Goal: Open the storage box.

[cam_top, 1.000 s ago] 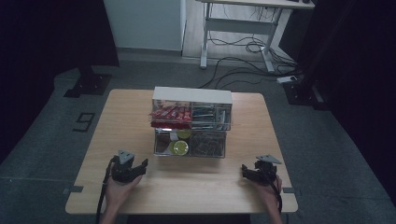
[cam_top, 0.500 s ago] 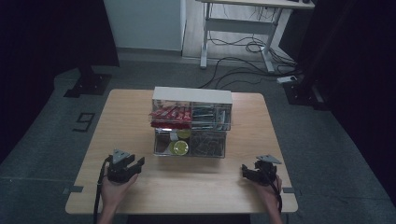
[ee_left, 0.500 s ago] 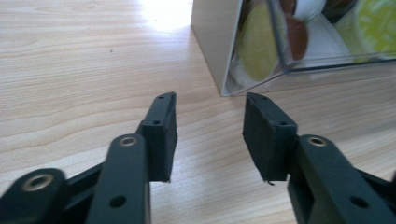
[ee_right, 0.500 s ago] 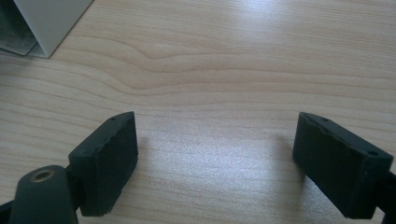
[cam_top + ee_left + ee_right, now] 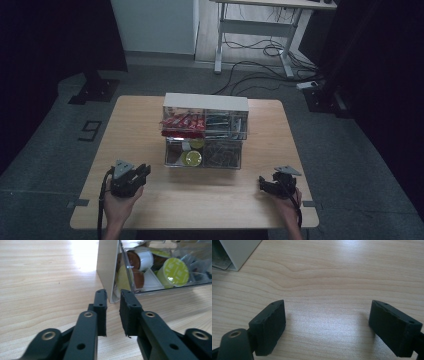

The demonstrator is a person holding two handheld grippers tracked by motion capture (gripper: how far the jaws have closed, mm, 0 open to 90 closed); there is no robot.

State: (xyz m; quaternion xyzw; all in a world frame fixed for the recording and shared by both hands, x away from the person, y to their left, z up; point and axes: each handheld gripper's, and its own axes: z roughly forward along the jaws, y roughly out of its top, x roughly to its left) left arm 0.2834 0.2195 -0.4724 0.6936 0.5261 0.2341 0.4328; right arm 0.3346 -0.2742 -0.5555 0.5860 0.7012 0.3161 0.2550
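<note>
Item 1, left: black two-jaw left gripper [image 5: 142, 171], held in the person's left hand [image 5: 119, 205], above the near left part of the pale wooden table [image 5: 135, 120]. Its jaws have just been closing; they stand close together with a narrow gap and nothing between them. In the left gripper view its fingertips [image 5: 113, 307] point at the lower left corner of item 2, near it but apart.

Item 2, centre: clear plastic two-tier drawer cabinet with a white top and side walls [image 5: 205, 102], standing mid-table. Upper left compartment: red wrapped packets [image 5: 182, 121]. Upper right and lower right compartments: small dark metallic pieces, too small to tell. Lower left drawer [image 5: 172, 287]: round capsules, brown-bodied with lime-green or white lids [image 5: 176, 271], lying jumbled against the clear front.

Item 3, right: black two-jaw right gripper [image 5: 262, 184], in the person's right hand [image 5: 287, 202], at the near right part of the table, well apart from the cabinet. Jaws spread wide over bare wood, pads [image 5: 270, 326] holding nothing.
</note>
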